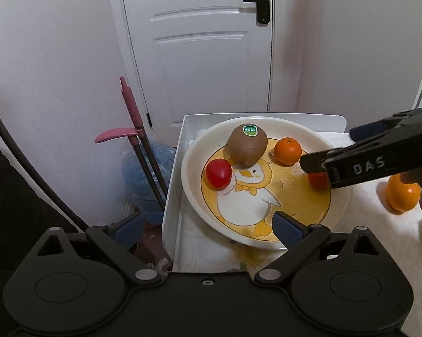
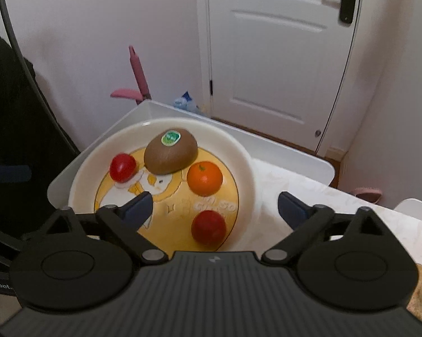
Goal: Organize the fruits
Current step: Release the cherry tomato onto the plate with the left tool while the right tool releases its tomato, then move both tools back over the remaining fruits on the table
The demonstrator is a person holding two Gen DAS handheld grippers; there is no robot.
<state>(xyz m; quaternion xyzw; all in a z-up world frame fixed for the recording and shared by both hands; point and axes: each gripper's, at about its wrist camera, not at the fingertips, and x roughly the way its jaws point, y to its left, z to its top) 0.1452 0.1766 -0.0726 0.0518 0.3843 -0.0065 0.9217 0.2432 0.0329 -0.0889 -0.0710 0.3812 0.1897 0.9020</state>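
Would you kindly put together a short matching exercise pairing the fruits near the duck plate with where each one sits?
Things:
1. kiwi
2. small orange
3. large orange
4. right gripper

Places or states:
A. on the table, off the plate
B. jaws open, holding nothing
C. on the plate, wearing a green sticker
D. on the plate, beside the kiwi

Pairs: 1-C, 2-D, 3-A, 4-B
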